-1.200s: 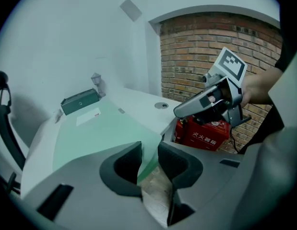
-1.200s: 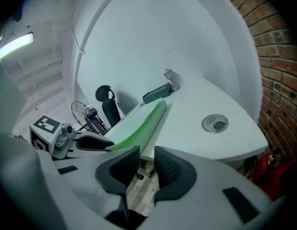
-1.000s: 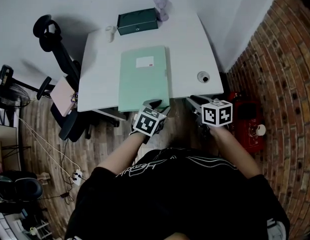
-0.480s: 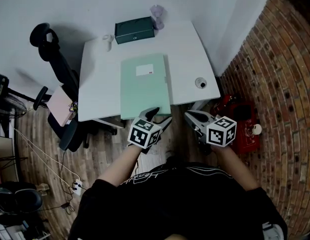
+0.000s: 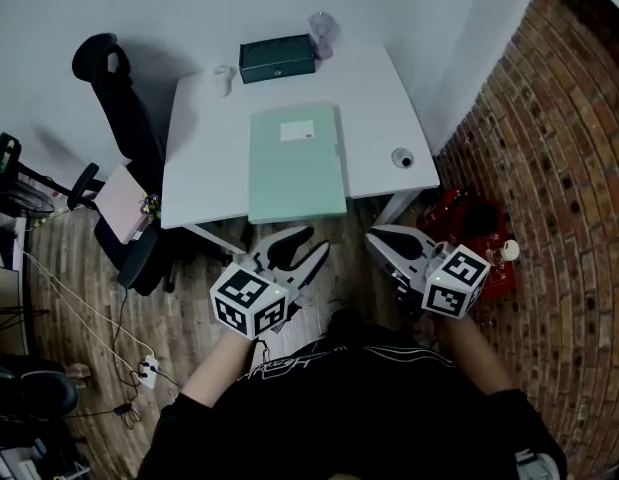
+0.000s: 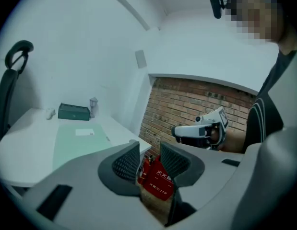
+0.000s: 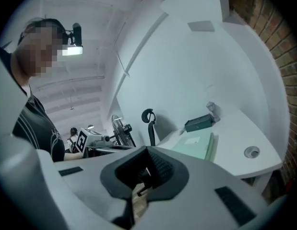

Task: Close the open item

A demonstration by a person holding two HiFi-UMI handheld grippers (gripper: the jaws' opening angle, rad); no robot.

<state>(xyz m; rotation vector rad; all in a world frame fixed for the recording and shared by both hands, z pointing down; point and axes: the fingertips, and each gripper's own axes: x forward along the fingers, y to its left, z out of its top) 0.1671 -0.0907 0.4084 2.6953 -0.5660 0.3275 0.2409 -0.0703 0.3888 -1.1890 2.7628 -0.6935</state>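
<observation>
A pale green folder (image 5: 296,163) with a white label lies flat and closed on the white desk (image 5: 204,158), its near end slightly over the front edge. Both grippers hang in front of the desk, clear of it. My left gripper (image 5: 307,244) is nearest the folder's front edge; its jaws are closing, still with a gap and nothing between them. My right gripper (image 5: 377,238) is shut and empty. The left gripper view shows the folder (image 6: 78,140) beyond the jaws (image 6: 149,159). In the right gripper view the folder (image 7: 194,145) lies past the closed jaws (image 7: 147,169).
A dark green box (image 5: 277,58), a purple cup (image 5: 322,28) and a small white item (image 5: 224,76) stand at the desk's back. A round grommet (image 5: 403,157) sits at its right. An office chair (image 5: 119,98) stands left; red extinguishers (image 5: 469,223) lean by the brick wall (image 5: 559,168).
Both grippers have drawn back from the desk's front edge toward my body. The left one has left the folder's near end. The right jaws have closed.
</observation>
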